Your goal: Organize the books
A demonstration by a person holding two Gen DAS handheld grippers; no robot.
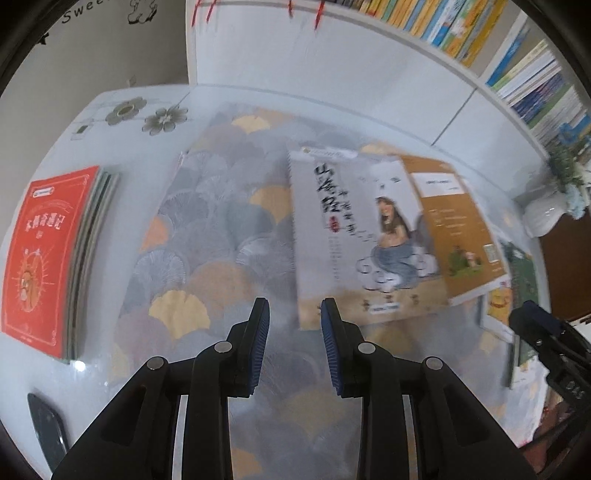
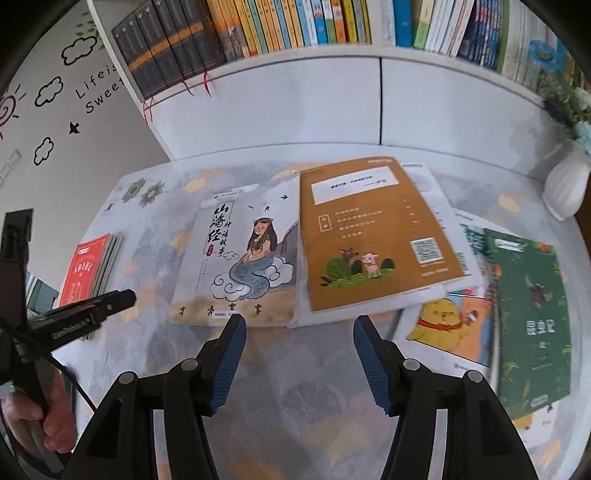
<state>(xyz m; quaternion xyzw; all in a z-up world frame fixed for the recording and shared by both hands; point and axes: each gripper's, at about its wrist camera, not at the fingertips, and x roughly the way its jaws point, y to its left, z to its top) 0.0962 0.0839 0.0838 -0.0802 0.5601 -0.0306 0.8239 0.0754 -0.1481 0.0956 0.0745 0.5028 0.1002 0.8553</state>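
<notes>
A grey book with a mermaid drawing (image 1: 347, 229) (image 2: 243, 254) lies flat on the patterned table cover (image 1: 221, 240). A brown book (image 2: 376, 236) (image 1: 450, 229) overlaps its right edge and rests on white sheets. To the right lie a yellow-chick book (image 2: 450, 328) and a green book (image 2: 528, 314). At the table's left sits a red-topped stack of books (image 1: 40, 258) (image 2: 88, 266). My left gripper (image 1: 295, 314) hovers narrowly open at the grey book's near left corner, gripping nothing. My right gripper (image 2: 300, 325) stands wider open, empty, before the near edges of the grey and brown books.
A white shelf unit packed with upright books (image 2: 295, 29) stands along the back of the table. A white vase with flowers (image 2: 565, 184) sits at the far right. A hand (image 2: 48, 417) holds the left gripper (image 2: 125, 295), low on the left in the right wrist view.
</notes>
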